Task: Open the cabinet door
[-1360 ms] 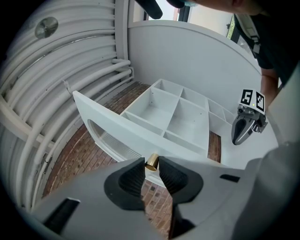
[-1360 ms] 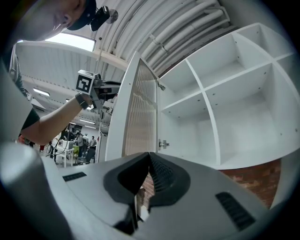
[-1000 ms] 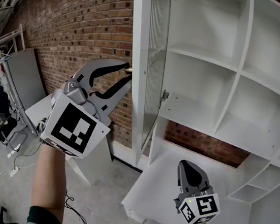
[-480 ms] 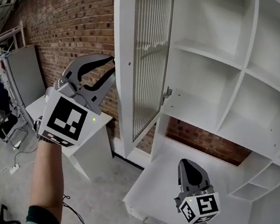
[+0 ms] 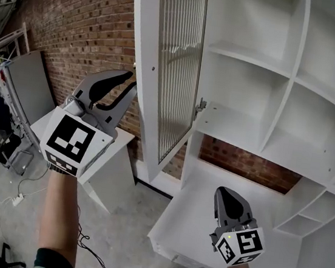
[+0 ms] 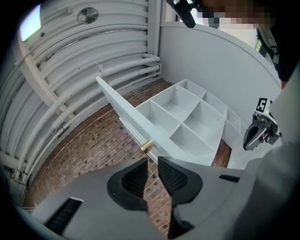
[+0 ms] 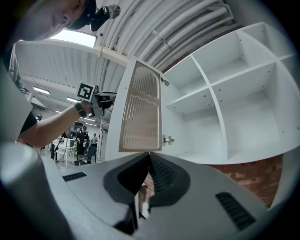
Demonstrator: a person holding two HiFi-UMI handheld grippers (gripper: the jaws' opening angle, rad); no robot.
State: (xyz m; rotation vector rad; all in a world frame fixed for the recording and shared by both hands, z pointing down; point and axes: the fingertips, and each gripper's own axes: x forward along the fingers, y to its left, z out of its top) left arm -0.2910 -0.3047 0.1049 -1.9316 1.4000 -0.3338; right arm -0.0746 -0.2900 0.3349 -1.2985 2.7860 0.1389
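Note:
The white cabinet door (image 5: 141, 65) with a ribbed glass panel (image 5: 175, 64) stands swung out to the left on its hinges (image 5: 199, 107). The open shelves (image 5: 251, 55) show behind it. Its small brass knob (image 6: 146, 146) sits on the door's edge, just beyond my left gripper's tips. My left gripper (image 5: 131, 82) (image 6: 152, 159) hangs left of the door edge, its jaws closing with a narrow gap and nothing between the pads. My right gripper (image 5: 228, 196) (image 7: 149, 154) is shut and empty, low over the cabinet's white desk surface (image 5: 192, 225), pointing at the door (image 7: 140, 112).
A brick wall (image 5: 90, 22) runs behind the door. A low white unit (image 5: 113, 172) stands below my left gripper. A grey panel (image 5: 29, 90) leans at the far left, with cables on the floor (image 5: 88, 245). People stand far off (image 7: 84, 138).
The door has swung further open to the left. My left gripper, earlier up at the knob, has come off it, moved left and down, rolled, and narrowed its jaws. The right gripper kept still.

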